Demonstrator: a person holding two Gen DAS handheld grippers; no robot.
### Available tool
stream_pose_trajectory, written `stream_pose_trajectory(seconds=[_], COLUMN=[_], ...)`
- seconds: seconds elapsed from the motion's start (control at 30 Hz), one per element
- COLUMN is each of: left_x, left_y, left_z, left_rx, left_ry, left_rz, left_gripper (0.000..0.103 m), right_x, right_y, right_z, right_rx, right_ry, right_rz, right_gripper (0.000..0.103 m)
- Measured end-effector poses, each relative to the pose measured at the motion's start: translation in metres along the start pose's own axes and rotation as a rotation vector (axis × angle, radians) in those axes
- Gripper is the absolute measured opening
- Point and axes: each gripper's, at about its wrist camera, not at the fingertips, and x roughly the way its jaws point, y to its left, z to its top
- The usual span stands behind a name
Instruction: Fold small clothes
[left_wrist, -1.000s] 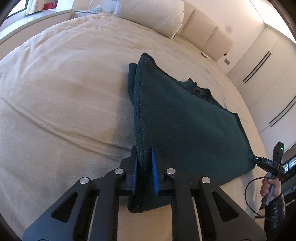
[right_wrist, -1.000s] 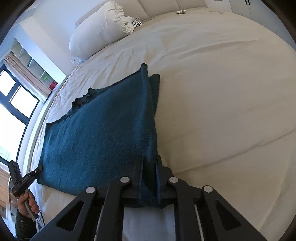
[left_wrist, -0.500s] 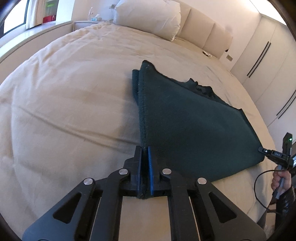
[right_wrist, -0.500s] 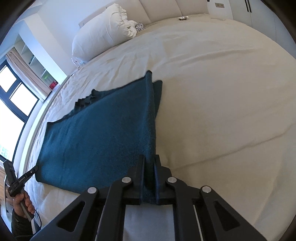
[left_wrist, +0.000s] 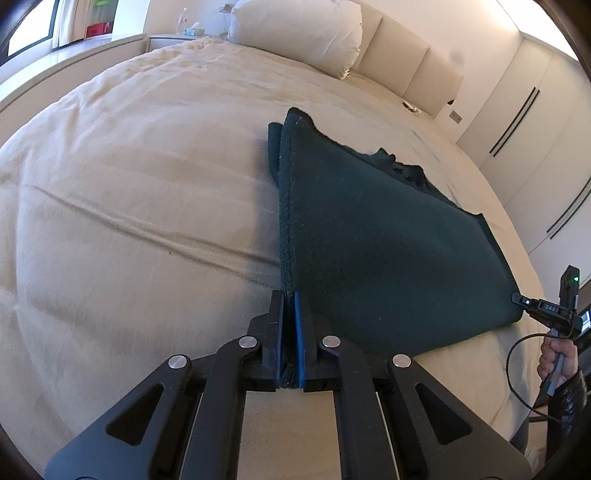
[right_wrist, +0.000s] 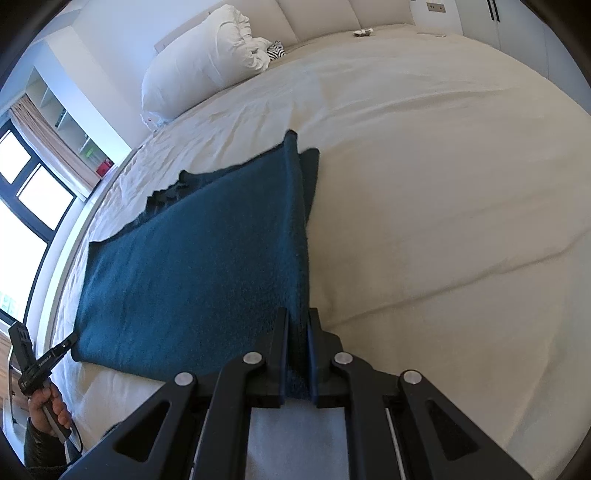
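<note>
A dark teal cloth (left_wrist: 376, 236) lies folded on the cream bed (left_wrist: 147, 206), stretched taut between both grippers. My left gripper (left_wrist: 289, 299) is shut on its near left corner. My right gripper (right_wrist: 297, 315) is shut on the near right corner of the same cloth (right_wrist: 207, 258). The near edge is lifted off the bed; the far folded edge rests on it. Each gripper shows in the other's view: the right one (left_wrist: 521, 298) at the cloth's far corner, the left one (right_wrist: 72, 338) likewise.
A white pillow (left_wrist: 299, 33) and a padded headboard (left_wrist: 410, 66) stand at the bed's far end. White wardrobe doors (left_wrist: 535, 147) are on the right. A window (right_wrist: 26, 221) and shelves are on the left. Small items (right_wrist: 364, 32) lie near the headboard.
My left gripper closed on the cloth corner. Both grippers pulled back and lifted, drawing the cloth's near edge up and taut.
</note>
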Motion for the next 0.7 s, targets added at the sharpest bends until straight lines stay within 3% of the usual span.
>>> stream_pose_trajectory(seconds=[0.4, 0.7], left_x=[0.003, 0.004], left_y=[0.002, 0.005], left_z=[0.001, -0.001], left_rx=[-0.005, -0.009], left_ry=[0.003, 0.013], left_rz=[-0.006, -0.007], left_gripper=[0.004, 0.004], right_x=[-0.009, -0.012], right_y=[-0.004, -0.012], right_z=[-0.024, -0.028], right_rx=[0.03, 0.08], right_ry=[-0.001, -0.002], right_rz=[-0.015, 0.023], right_gripper=[0.006, 0.006])
